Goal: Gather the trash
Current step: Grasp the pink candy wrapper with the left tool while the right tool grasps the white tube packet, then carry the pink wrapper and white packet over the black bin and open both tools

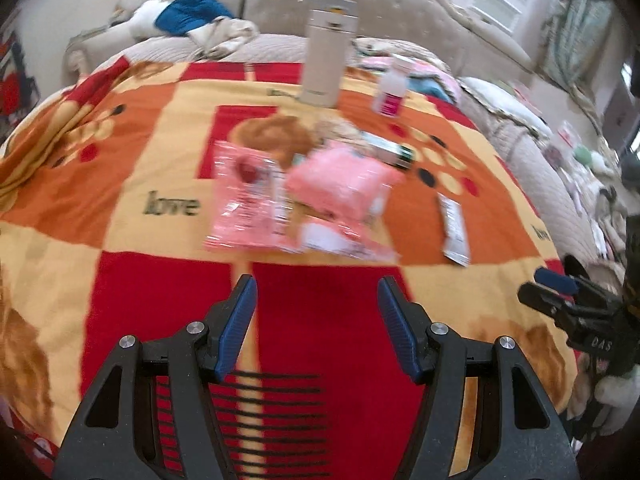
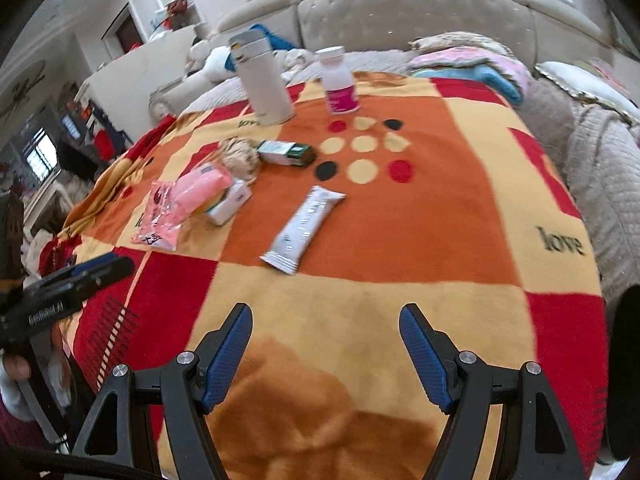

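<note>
On a bed spread with a red, orange and yellow blanket (image 1: 132,140) the trash lies in a loose cluster, and both grippers hang above the blanket's near part with nothing between their blue pads. In the left wrist view, the left gripper (image 1: 316,300) fills the bottom centre with its jaws spread and empty; just above it, mid-frame, lie a clear pink plastic bag (image 1: 244,204) and, overlapping its right edge, a pink packet (image 1: 344,178), both blurred. A silver wrapper (image 1: 454,226) lies apart at centre right, and the right gripper (image 1: 556,284) pokes in at the right edge. The right wrist view shows more clearly what the first smears: starting from the left edge, the left gripper (image 2: 108,266) seen side-on, then the pink bag (image 2: 158,216), the pink packet (image 2: 204,186) resting on a small white box (image 2: 230,206), a crumpled beige wad (image 2: 240,156), a green-and-white box (image 2: 286,153), and the silver wrapper (image 2: 306,228) lying diagonally at centre. At upper centre stand a white flask (image 2: 264,80) and a white bottle with a pink label (image 2: 340,82). The right gripper (image 2: 326,322) sits bottom centre, jaws wide and empty.
</note>
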The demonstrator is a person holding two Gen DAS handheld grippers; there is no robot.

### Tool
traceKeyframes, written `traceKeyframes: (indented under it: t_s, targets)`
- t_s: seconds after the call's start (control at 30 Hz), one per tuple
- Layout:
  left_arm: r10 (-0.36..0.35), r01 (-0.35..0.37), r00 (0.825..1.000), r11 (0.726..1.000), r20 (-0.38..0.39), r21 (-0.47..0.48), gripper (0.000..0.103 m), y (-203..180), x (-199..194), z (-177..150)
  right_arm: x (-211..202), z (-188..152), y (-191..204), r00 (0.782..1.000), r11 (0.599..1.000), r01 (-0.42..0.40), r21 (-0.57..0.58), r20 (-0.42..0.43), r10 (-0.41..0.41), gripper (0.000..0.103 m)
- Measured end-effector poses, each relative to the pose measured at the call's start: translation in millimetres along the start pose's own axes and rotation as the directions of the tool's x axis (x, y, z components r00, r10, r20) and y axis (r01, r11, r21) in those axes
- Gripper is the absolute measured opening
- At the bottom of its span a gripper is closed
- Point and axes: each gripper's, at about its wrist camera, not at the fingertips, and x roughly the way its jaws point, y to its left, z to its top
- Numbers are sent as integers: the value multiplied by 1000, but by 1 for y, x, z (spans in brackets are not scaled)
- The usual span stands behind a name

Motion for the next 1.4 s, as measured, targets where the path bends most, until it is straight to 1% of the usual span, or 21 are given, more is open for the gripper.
traceKeyframes:
  t_s: [0.17, 0.23, 0.3, 0.4, 0.47, 0.53, 0.6, 0.63, 0.67, 0.7, 0.73, 0.77, 0.8, 0.83, 0.9, 1.07, 1.13, 1.27, 1.4]
  targets:
    - [7, -8, 1000, 997, -19, -77, 62, 35, 13, 18, 11, 14, 8, 1000, 1000, -10, 2, -6, 10, 74]
    - [-5, 3, 1000, 995, -18, -99, 62, 44, 19, 24, 16, 20, 9, 1000, 1000, 2, 4, -5, -2, 74]
    - [-13, 11, 1000, 994, -23, -106, 62, 48, 25, 30, 22, 26, 8, 1000, 1000, 16, 12, -9, -16, 74]
    - [-31, 28, 999, 995, -33, -95, 62, 51, 35, 37, 35, 37, 5, 1000, 999, 10, 37, -12, -9, 74]
    - [-42, 37, 998, 995, -48, -92, 62, 53, 43, 41, 46, 44, 6, 999, 999, 23, 46, -24, -21, 73]
    - [-55, 49, 997, 994, -60, -98, 62, 56, 51, 44, 59, 51, 7, 999, 998, 26, 48, -40, -24, 63]
    - [-67, 59, 995, 992, -69, -108, 62, 58, 58, 45, 72, 56, 12, 998, 999, 31, 40, -56, -29, 60]
    - [-73, 66, 995, 992, -69, -110, 62, 59, 60, 46, 77, 57, 13, 998, 999, 39, 34, -59, -37, 55]
    - [-85, 77, 994, 991, -71, -111, 61, 60, 63, 46, 82, 58, 15, 997, 999, 48, 27, -65, -46, 53]
    - [-92, 83, 993, 990, -75, -113, 55, 60, 66, 46, 85, 59, 17, 996, 998, 63, 16, -62, -62, 48]
    - [-102, 92, 991, 989, -83, -115, 48, 61, 69, 45, 87, 61, 20, 995, 996, 85, -3, -48, -85, 40]
    - [-105, 94, 990, 989, -96, -112, 36, 60, 72, 44, 89, 62, 22, 993, 994, 104, -24, -48, -105, 37]
    - [-105, 94, 989, 990, -100, -105, 31, 59, 74, 43, 90, 63, 24, 992, 992, 115, -45, -45, -117, 29]
    - [-104, 95, 990, 991, -95, -96, 30, 58, 73, 42, 91, 63, 25, 991, 991, 121, -60, -44, -124, 27]
    - [-104, 96, 990, 992, -94, -84, 21, 57, 70, 38, 89, 62, 23, 992, 990, 118, -73, -41, -121, 23]
    - [-119, 110, 990, 987, -75, -113, 15, 64, 50, 32, 67, 55, 16, 997, 995, 76, -63, -23, -78, 21]
    - [-114, 107, 992, 988, -57, -112, 15, 66, 38, 31, 53, 51, 16, 998, 995, 67, -68, -5, -68, 20]
    - [-116, 114, 993, 987, -17, -112, 14, 67, 6, 27, 31, 41, 14, 1000, 998, 22, -58, 7, -22, 20]
    - [-140, 138, 990, 986, -13, -93, 14, 57, -13, 22, 16, 29, 12, 1000, 997, 23, -69, 12, -22, 20]
